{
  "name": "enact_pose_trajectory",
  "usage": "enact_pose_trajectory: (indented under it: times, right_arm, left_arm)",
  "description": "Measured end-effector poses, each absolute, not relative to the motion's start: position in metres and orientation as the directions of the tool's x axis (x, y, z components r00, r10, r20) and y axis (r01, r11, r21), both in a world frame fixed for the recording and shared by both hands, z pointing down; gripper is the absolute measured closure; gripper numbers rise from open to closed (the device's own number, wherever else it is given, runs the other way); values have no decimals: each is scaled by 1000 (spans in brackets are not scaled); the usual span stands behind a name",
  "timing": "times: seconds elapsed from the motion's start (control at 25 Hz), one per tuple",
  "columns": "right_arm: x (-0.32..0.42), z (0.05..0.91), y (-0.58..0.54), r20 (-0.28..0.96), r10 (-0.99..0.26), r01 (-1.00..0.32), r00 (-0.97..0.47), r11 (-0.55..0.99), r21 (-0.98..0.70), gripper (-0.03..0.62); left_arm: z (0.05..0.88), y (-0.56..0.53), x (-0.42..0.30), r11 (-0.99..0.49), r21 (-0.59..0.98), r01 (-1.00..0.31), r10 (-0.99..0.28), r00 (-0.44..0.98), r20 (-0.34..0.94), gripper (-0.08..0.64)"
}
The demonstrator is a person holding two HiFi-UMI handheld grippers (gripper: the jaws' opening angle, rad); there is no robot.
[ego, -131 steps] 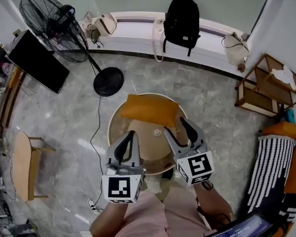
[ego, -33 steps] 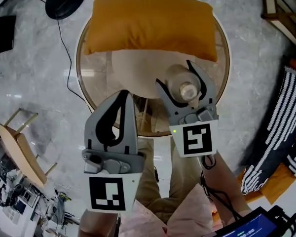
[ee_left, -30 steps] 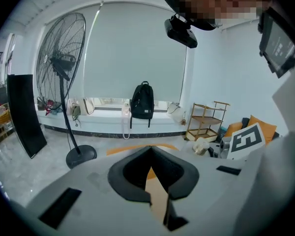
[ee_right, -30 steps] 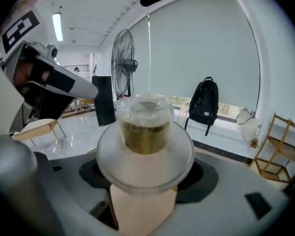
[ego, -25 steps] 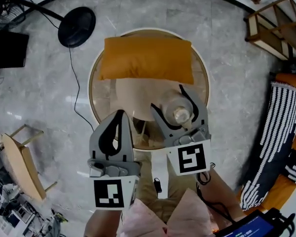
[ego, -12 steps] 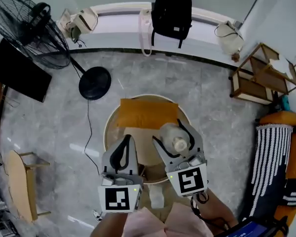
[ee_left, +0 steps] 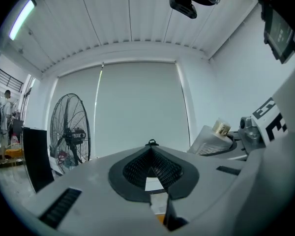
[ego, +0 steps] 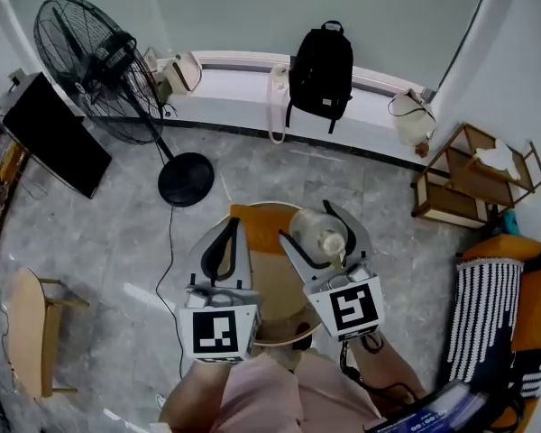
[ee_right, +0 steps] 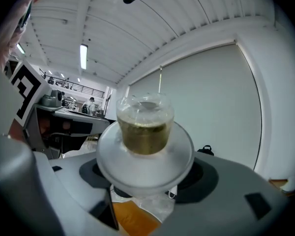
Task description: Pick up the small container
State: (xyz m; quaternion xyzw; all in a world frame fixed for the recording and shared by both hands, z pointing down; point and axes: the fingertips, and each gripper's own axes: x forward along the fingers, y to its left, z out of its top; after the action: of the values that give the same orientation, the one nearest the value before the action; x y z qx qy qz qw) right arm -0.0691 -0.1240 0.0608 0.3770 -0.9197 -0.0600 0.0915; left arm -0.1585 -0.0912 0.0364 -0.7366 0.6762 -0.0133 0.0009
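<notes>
The small container (ego: 317, 234) is a clear plastic bottle with a gold cap, and my right gripper (ego: 311, 230) is shut on it, holding it well above the round table (ego: 279, 336). In the right gripper view the container (ee_right: 145, 132) stands cap-up between the jaws, its wide shoulder resting on the grey pads. From the left gripper view the container (ee_left: 214, 136) shows at the right. My left gripper (ego: 232, 230) hovers beside it, shut and empty, its jaws (ee_left: 152, 173) meeting at the tips.
An orange cushion (ego: 257, 224) lies on the table below the grippers. A standing fan (ego: 95, 57) and a black screen (ego: 54, 133) are at the left, a backpack (ego: 320, 61) on the ledge behind, a wooden shelf (ego: 469, 183) at the right.
The right gripper, open over the table 5 s ago, has closed on the container and lifted it. Over the last second both grippers rose further from the table.
</notes>
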Motion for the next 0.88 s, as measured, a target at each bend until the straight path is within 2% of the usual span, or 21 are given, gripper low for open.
enact_pose_trajectory:
  times: [0.4, 0.88]
  right_arm:
    - [-82, 31, -117, 44, -695, -676, -718, 710, 194, 258]
    - [-94, 21, -109, 35, -688, -669, -725, 715, 203, 258]
  left_arm:
    - [8, -80, -172, -66, -58, -996, -996, 69, -56, 548]
    - [-1, -72, -179, -74, -68, -995, -994, 79, -77, 548]
